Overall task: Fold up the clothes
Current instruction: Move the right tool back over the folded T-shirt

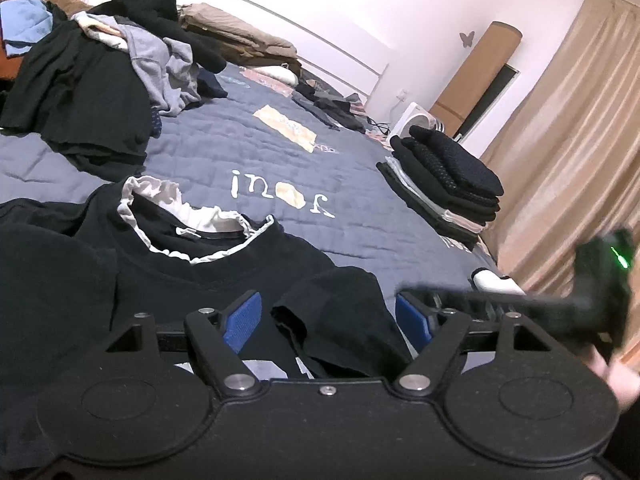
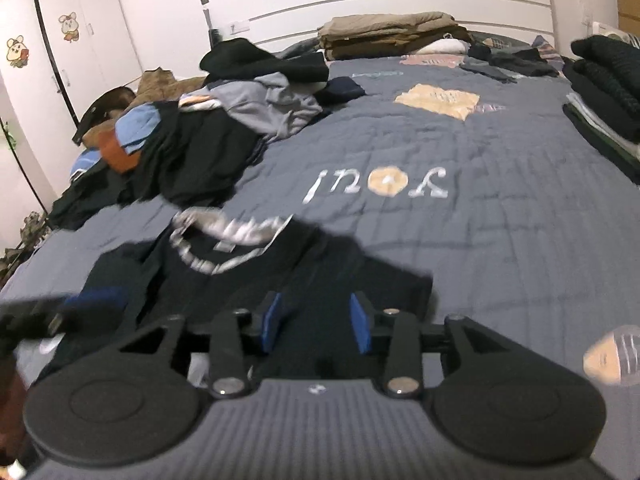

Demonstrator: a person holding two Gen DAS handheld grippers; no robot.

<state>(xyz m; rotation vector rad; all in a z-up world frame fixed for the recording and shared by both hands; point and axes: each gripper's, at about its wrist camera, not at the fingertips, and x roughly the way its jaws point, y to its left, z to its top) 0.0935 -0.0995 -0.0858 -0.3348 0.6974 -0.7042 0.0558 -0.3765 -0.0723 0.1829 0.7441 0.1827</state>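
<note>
Bedspread (image 2: 500, 240) carries our black top (image 1: 192, 280), unfolded heap (image 1: 100, 92) and folded stack (image 1: 452, 184); left gripper (image 1: 328, 320) spread over a sleeve, right gripper (image 2: 316, 320) parted, empty

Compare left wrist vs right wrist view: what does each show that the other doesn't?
Left wrist only: curtain, white fan, the right gripper blurred at the frame's right, a folded sleeve between the left gripper's open jaws.

Right wrist only: wardrobe with cartoon stickers, the right gripper's open jaws.

Both: black shirt with white collar, grey bedspread, unfolded pile, folded stack.
</note>
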